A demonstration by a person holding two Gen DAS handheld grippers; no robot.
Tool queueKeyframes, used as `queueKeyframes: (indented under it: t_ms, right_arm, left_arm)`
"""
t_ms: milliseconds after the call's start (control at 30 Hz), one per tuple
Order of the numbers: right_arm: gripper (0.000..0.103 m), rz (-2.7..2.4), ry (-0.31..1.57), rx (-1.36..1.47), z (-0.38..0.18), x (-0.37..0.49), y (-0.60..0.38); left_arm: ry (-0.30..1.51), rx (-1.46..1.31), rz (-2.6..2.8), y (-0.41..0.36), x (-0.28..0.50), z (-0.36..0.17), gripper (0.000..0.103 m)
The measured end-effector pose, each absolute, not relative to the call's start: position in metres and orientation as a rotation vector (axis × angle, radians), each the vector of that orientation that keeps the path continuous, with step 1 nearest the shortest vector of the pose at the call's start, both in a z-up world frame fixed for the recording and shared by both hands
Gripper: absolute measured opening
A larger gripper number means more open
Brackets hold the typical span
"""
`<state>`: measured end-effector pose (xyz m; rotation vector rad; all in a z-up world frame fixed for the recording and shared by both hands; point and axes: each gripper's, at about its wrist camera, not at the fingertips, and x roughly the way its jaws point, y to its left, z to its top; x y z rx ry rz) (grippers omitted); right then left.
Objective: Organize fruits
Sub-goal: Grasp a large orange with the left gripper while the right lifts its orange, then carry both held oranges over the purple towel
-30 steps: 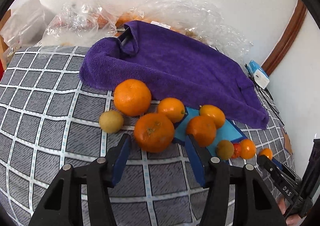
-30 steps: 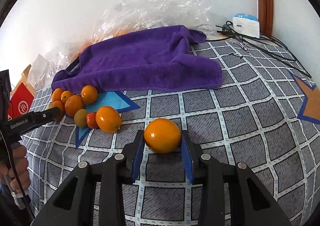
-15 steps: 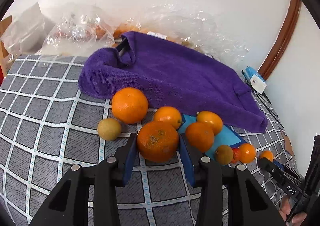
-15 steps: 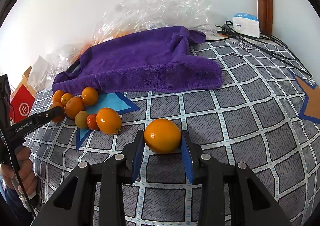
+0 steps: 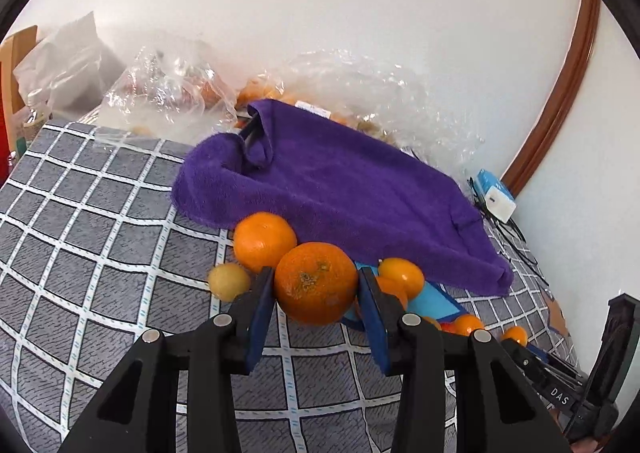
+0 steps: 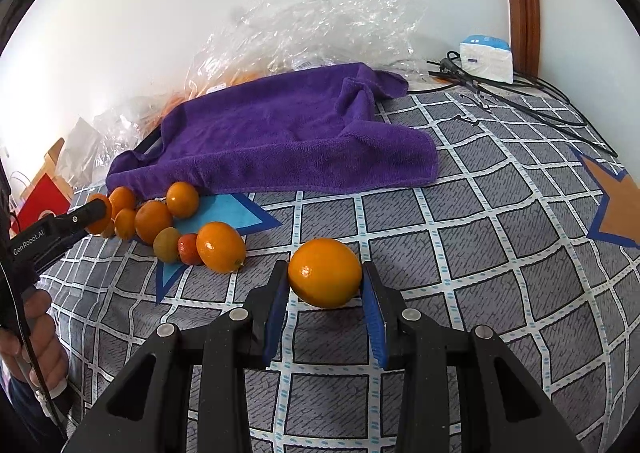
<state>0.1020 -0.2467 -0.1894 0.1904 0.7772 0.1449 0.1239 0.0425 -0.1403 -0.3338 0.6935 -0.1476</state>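
My left gripper is shut on a large orange and holds it just above the checked cloth. Behind it lie another large orange, a small yellow-green fruit and a smaller orange. My right gripper is shut on a smooth orange close over the cloth. To its left, several oranges and small fruits lie in a cluster around a blue star patch, with an oval orange nearest. The left gripper also shows in the right wrist view.
A purple towel lies behind the fruit, also in the right wrist view. Clear plastic bags with more fruit sit by the wall. A white-blue box and black cables lie at the far right. An orange star patch marks the cloth.
My left gripper moved forward around the large orange, shut on it and lifted it slightly. My right gripper kept hold of its orange and barely moved.
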Motion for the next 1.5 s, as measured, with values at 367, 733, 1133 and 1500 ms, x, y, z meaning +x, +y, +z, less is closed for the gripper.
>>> queueKeyframes:
  t_ms: [367, 733, 1133, 1500]
  right_arm:
    - [0.036, 0.156, 0.736, 0.168, -0.155, 0.11, -0.241]
    - [0.036, 0.154, 0.676, 0.11, -0.083, 0.152, -0.227]
    - [0.036, 0.092, 0.681, 0.078, -0.056, 0.232, -0.218]
    - [0.036, 0.071, 0.731, 0.099, -0.077, 0.293, -0.211]
  left_arm:
    - [0.68, -0.337, -0.141, 0.048, 0.115, -0.108, 0.039]
    - [0.637, -0.306, -0.097, 0.054, 0.136, -0.04, 0.039]
    - [0.62, -0.255, -0.017, 0.061, 0.205, -0.015, 0.039]
    - [0.675, -0.258, -0.04, 0.053, 0.263, -0.036, 0.039]
